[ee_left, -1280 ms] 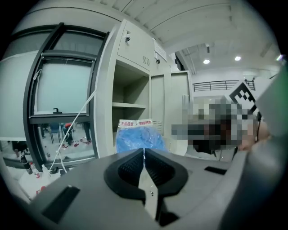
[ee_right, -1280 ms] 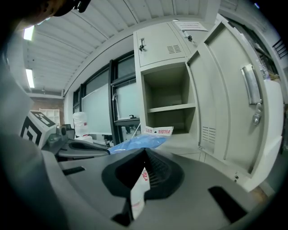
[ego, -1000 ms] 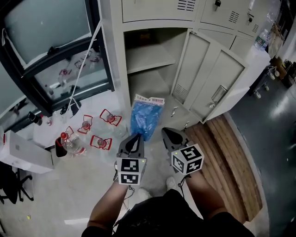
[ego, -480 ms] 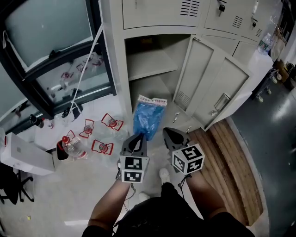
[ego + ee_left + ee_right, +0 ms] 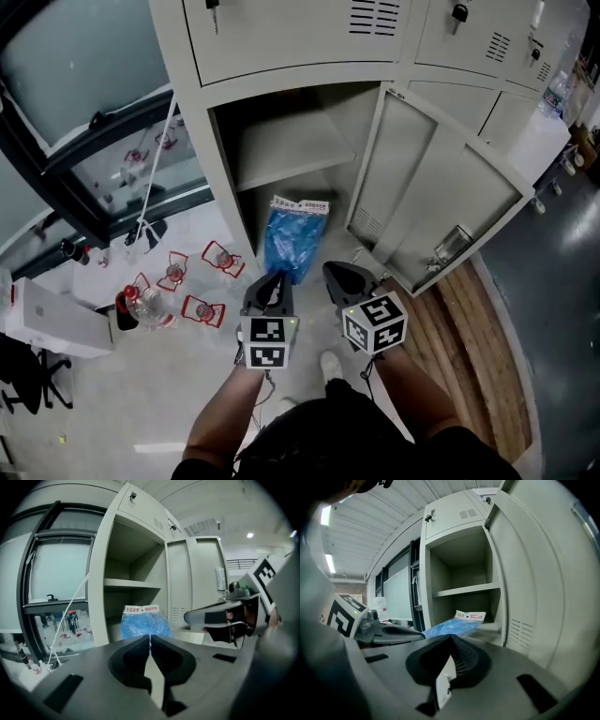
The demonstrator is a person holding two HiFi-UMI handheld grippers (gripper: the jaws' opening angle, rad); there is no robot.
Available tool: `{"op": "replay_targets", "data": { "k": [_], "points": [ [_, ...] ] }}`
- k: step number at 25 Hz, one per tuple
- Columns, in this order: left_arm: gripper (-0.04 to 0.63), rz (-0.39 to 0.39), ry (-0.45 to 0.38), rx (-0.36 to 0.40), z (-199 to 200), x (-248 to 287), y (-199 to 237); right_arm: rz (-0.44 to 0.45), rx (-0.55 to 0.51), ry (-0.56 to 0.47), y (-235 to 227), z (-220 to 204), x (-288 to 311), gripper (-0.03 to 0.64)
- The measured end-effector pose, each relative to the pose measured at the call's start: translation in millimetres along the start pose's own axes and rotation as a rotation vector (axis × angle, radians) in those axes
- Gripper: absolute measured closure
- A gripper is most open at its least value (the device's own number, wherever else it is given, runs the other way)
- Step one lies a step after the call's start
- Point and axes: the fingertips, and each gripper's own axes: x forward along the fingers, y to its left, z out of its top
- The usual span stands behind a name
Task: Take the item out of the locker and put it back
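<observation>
A blue plastic bag (image 5: 292,236) with a white printed header hangs from my left gripper (image 5: 276,279), which is shut on its near end. The bag's far end reaches into the lower compartment of the open grey locker (image 5: 281,155), under its shelf. In the left gripper view the bag (image 5: 143,624) rises just beyond the closed tips (image 5: 150,637). My right gripper (image 5: 329,271) is beside the left one, shut and empty. The right gripper view shows the bag (image 5: 451,626) stretching from the left gripper (image 5: 393,632) toward the locker, past my shut right gripper (image 5: 451,637).
The locker door (image 5: 441,197) stands open at the right. Several clear bottles with red labels (image 5: 178,281) lie on the floor at the left, near a white box (image 5: 52,319). A wooden board (image 5: 478,347) lies at the right. A white cord (image 5: 155,178) hangs by the window frame.
Both grippers have moved toward the locker with the bag. The bag's far end, which was in front of the locker, now lies inside the lower compartment.
</observation>
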Motion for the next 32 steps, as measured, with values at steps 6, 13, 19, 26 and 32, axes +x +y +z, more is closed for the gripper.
{"op": "replay_targets", "data": {
  "k": [6,13,19,26,32],
  "points": [
    [0.583,0.038,0.019,-0.022,5.3,47.2,9.4,0.031,-0.013,0.024,-29.3,0.6,27.9,0.618],
    [0.583,0.073,0.061,-0.027,2.4,94.2,17.3,0.063,-0.015,0.053,-55.3,-3.8,51.1,0.618],
    [0.583,0.093,0.085,-0.030,4.2,122.4,25.6,0.076,-0.025,0.062,-69.8,-1.2,63.2,0.618],
    [0.581,0.119,0.139,-0.020,-1.0,142.6,33.4,0.088,-0.016,0.057,-78.2,1.1,69.9,0.618],
    [0.581,0.130,0.161,-0.015,1.1,151.8,36.7,0.108,-0.012,0.061,-77.0,-0.5,75.6,0.618]
  ]
}}
